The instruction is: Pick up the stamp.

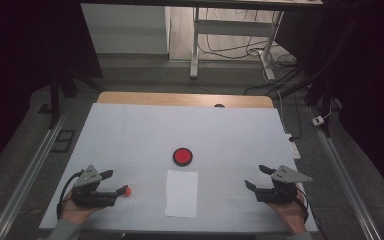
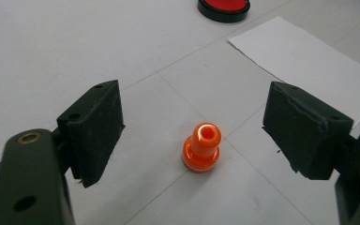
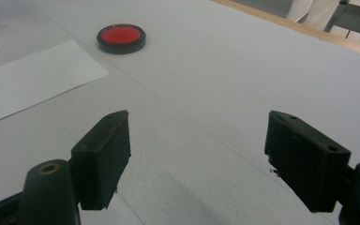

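We see a small orange knob-shaped piece (image 2: 202,147) standing upright on the white surface (image 1: 130,135), between the spread jaws of the left gripper (image 2: 194,133) and touching neither of them. In the high view the orange piece (image 1: 125,191) sits just beyond the tips of that gripper (image 1: 116,183), near the surface's front left. To its right lies a white sheet of paper (image 1: 182,193), flat, with its long side running away from us. Just past the sheet's far edge rests a round red disc with a black rim (image 1: 182,156); whether it touches the paper we cannot tell.

Well apart, at the front right, a hand (image 1: 291,215) holds the right gripper (image 1: 258,177), its jaws also wide apart with only bare surface between them. From its own view, we see the right gripper (image 3: 197,154) facing the disc (image 3: 121,38) and the paper (image 3: 33,75) farther off.
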Tool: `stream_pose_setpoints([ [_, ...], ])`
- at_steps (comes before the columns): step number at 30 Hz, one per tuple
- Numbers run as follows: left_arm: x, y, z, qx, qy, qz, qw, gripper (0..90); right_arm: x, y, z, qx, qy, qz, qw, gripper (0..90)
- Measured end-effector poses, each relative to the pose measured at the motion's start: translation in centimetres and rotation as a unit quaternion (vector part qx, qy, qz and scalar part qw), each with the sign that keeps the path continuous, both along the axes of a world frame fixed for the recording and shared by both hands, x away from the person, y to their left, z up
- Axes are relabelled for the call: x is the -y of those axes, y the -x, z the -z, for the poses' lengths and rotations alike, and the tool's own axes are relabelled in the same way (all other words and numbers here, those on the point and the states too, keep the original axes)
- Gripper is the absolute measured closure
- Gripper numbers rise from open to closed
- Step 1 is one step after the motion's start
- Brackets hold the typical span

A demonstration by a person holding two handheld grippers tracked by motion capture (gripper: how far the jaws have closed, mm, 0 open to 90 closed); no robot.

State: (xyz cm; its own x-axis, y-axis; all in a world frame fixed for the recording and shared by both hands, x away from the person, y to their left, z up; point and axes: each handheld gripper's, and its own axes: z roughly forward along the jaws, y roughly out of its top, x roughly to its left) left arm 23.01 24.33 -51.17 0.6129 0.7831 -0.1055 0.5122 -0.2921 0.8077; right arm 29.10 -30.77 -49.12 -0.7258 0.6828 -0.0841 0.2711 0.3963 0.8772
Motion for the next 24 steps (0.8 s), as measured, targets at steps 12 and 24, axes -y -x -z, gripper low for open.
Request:
stream_pose_setpoints([
  [12,-0.07,-0.04,-0.22,0.003,0.006,0.0,1.0,21.2,-0.39,-0.02,0.15,0.0,0.01,-0.006,0.9999,24.7],
  [24,0.18,-0.1,-0.98,0.007,0.012,0.006,0.9999,22.7,-0.74,0.11,0.2,0.001,0.022,-0.002,0.9998,26.4],
])
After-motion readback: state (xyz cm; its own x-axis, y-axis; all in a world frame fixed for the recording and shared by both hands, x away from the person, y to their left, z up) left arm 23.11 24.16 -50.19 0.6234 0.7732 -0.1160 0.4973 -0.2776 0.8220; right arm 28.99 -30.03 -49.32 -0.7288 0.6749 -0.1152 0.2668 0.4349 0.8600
